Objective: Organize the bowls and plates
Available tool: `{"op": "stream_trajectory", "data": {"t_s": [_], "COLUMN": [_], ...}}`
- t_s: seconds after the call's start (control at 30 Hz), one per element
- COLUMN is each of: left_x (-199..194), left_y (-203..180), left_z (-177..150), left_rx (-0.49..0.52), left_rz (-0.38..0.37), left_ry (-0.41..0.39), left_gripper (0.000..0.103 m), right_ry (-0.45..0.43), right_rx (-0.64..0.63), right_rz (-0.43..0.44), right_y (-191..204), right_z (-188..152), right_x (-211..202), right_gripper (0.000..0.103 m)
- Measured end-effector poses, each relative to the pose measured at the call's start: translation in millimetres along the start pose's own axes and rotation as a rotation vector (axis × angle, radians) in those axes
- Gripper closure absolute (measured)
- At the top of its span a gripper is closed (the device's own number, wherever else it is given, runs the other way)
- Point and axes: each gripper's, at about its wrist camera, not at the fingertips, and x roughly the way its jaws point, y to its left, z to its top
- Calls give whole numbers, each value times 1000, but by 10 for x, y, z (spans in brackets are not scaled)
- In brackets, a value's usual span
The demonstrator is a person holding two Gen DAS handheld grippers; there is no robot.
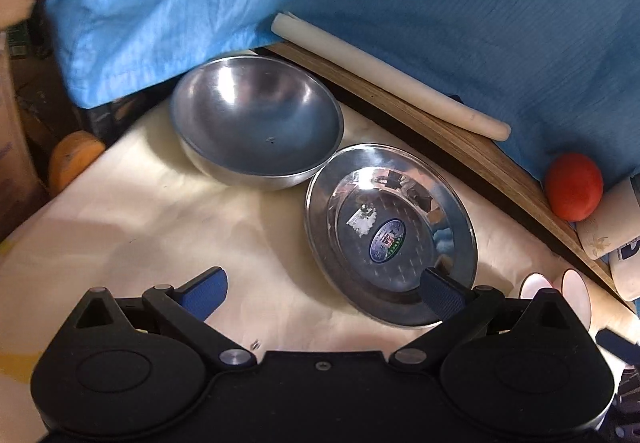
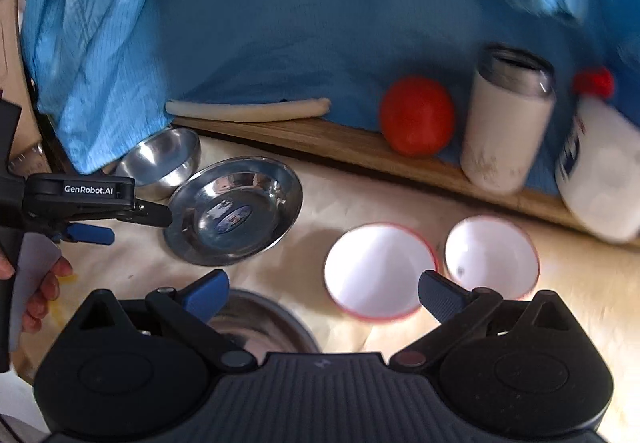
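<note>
So, in the left wrist view the left gripper [image 1: 324,287] has its two blue fingers spread wide apart and holds nothing. One finger [image 1: 442,293] sits over the near edge of the shiny metal plate [image 1: 390,235], but I cannot tell if it touches. The metal bowl [image 1: 256,127] sits just behind the plate, with their rims touching or nearly so, on the pale cloth [image 1: 160,211]. Behind them are a wooden board [image 1: 440,131], a white roll [image 1: 384,75] and a big blue cloth [image 1: 440,3]. A red tomato [image 1: 574,185] sits far to the right. In the right wrist view the right gripper [image 2: 324,295] is also wide open and empty. Two white bowls [image 2: 380,271] sit side by side just ahead of it, close but not stacked. The left gripper reaches in from the side by the plate's edge, with a hand [image 2: 44,291] under it. Another metal dish [image 2: 260,323] peeks out low, mostly hidden by the gripper (I cannot tell if it is a plate or a bowl). A cream cup [image 2: 508,123] and a white bottle [image 2: 600,179] stand by the tomato. I think the job has hardly begun: nothing is stacked yet, and every dish sits alone. Still to do, I guess, is to put bowls with bowls and plates with plates. The plate looks like the first pick.
</note>
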Motion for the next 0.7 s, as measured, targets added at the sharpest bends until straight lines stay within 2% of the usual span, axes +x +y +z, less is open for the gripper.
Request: {"op": "stream_trajectory", "data": {"t_s": [0.3,0.53,0.7], "left_x": [197,292,332], "left_y": [24,44,54], "left_z": [79,126,156], "left_rx": [-4,-10,-5], "left_rz": [-17,-52,-41], "left_ry": [1,17,6], "left_gripper": [1,1,1], "right_ry": [60,99,109], "right_rx": [-87,-71,-67], "right_rz": [-25,45,53], "right_y": [128,143,185], "right_z": [299,430,524], "right_x": [344,593,803], "right_gripper": [0,1,9]}}
